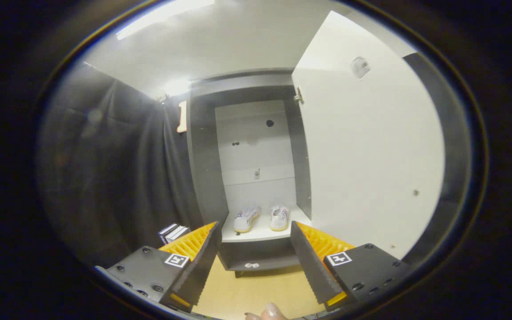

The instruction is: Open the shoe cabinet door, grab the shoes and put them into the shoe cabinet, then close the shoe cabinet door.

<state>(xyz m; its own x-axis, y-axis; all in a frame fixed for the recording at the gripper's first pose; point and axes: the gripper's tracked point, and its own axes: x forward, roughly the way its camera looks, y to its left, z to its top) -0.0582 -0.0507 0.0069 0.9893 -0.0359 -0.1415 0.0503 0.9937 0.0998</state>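
A pair of shoes [261, 218] is sitting side by side on the lower shelf [260, 232] of the shoe cabinet [256, 178], long axes running front to back; which end faces outward is too small to tell. The cabinet door [371, 146] is standing wide open to the right. The gripper [254, 262] is hovering well short of the shelf, its jaws spread wide and holding nothing, above the pale floor [256, 293].

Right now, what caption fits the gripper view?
Open gripper faces the shoes on the shoe cabinet shelf, door open.
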